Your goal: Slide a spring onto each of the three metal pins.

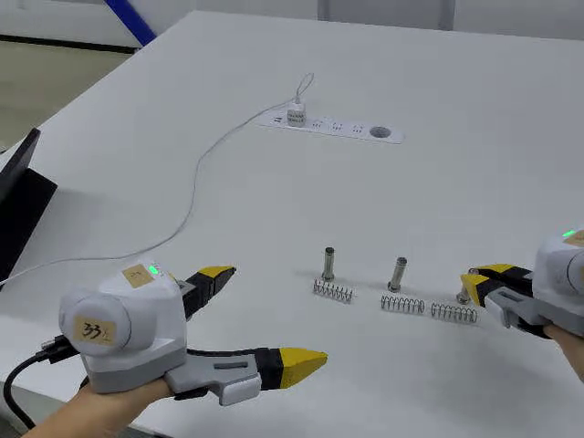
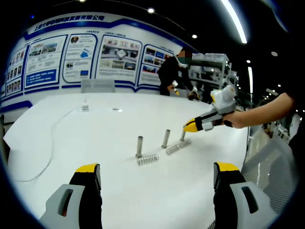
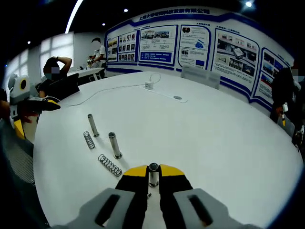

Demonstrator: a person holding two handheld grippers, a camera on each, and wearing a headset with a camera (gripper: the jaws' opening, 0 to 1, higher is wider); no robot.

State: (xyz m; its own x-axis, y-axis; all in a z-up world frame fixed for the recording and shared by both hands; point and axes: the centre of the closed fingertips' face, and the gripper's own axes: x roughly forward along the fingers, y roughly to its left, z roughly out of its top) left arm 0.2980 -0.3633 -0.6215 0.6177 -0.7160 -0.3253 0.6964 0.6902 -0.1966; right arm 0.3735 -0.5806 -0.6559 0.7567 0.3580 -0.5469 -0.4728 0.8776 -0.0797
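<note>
Right gripper view: right tool (image 3: 153, 172) pinched on nearest metal pin (image 3: 153, 167); left tool (image 2: 157, 168) wide, empty; springs (image 1: 333, 291) alongside, none threaded.

A yellowish sticker (image 1: 94, 330) on the round rear housing of the left gripper (image 1: 269, 315) carries the handwritten number "33". A second small sticker (image 1: 137, 275) on top of that housing shows no legible mark. On the far wall, the banner (image 2: 64, 21) of blue Chinese characters and the print on the poster boards (image 2: 45, 59) beneath it are too small to read.
</note>
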